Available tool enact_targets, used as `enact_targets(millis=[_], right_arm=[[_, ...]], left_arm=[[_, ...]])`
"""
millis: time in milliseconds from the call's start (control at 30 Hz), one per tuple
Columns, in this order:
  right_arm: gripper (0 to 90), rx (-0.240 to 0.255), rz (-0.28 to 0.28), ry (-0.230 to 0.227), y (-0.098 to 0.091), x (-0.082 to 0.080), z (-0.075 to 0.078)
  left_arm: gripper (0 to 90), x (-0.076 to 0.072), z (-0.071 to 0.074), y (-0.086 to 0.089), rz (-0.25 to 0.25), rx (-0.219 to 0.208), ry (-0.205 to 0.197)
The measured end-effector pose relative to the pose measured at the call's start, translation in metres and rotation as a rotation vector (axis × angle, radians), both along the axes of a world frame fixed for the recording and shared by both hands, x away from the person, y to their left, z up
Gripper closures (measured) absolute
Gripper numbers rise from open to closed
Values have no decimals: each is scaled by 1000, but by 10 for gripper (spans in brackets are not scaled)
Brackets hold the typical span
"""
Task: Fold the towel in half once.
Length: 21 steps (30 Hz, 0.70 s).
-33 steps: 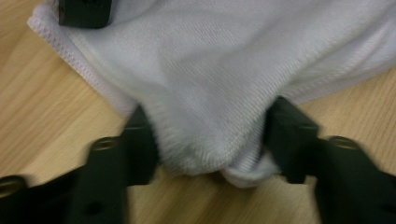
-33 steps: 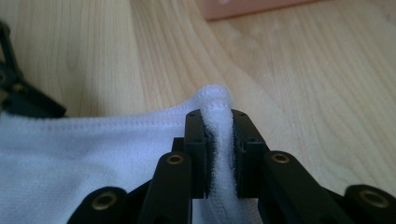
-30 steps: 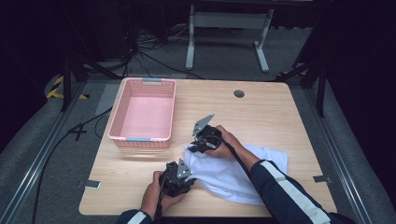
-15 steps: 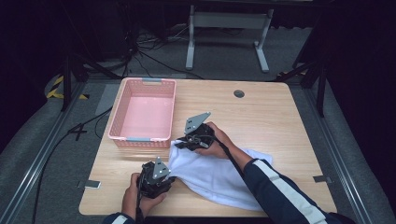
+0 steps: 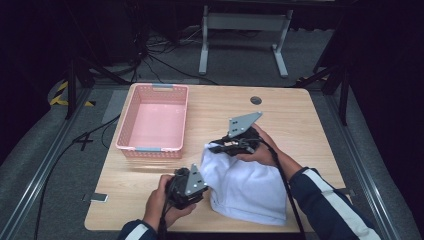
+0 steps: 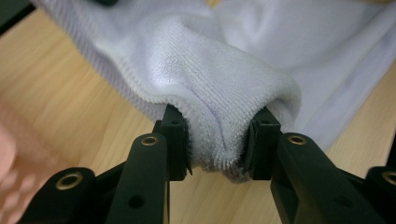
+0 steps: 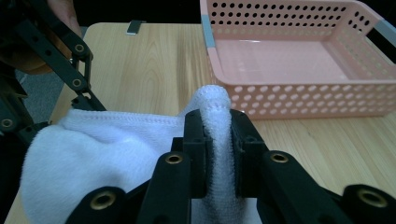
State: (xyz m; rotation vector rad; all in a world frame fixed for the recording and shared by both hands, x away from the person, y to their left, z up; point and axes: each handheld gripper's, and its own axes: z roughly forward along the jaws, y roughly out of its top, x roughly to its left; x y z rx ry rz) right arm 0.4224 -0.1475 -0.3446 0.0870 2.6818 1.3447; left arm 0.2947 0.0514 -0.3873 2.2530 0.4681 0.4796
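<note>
White terry towel [image 5: 246, 184], soft, light, limp, draping onto the wooden table [image 5: 300, 115] beside the pink basket [image 5: 153, 122]; hemmed edge clamped by left gripper [image 6: 219, 140] and right gripper [image 7: 218, 135]; best gripped at hem corners.

The white terry towel [image 5: 245, 187] lay bunched on the worktop [image 5: 280, 115], two hemmed edges lifted off the wood, one pinched in each hand-held gripper, the rest sagging in soft folds near the front edge.
</note>
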Motion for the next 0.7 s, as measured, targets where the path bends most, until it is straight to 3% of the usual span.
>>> enact_targets(millis=[100,300,400,433,467,533,567,600,633,700], right_arm=[[783,3,-6,-5,-27,-3,2],[777,11,-17,11,-80,-13,-7],[765,14,-50,20,-112,-20,-16],[754,9,-57,21,-122,-22,-18],[741,6,-60,23,-131,-24,-21],[704,-19,-82,23,-149,-28,-28],[704,-19,-82,23,-149,-28,-28],[649,-60,-92,39,-167,-34,-37],[649,-60,-92,39,-167,-34,-37],[612,-84,-110,59,-183,-39,-44]], left_arm=[[671,1,2,-27,-66,3,-3],[671,6,-5,-87,-209,58,-9],[667,10,-13,-109,-247,83,-10],[662,10,-13,-109,-247,83,-10],[651,13,-18,-121,-266,96,5],[599,17,-26,-131,-273,85,49],[529,17,-26,-131,-273,85,49],[466,18,-29,-133,-310,49,90],[428,18,-29,-133,-310,49,90],[378,14,-22,-126,-334,-4,89]])
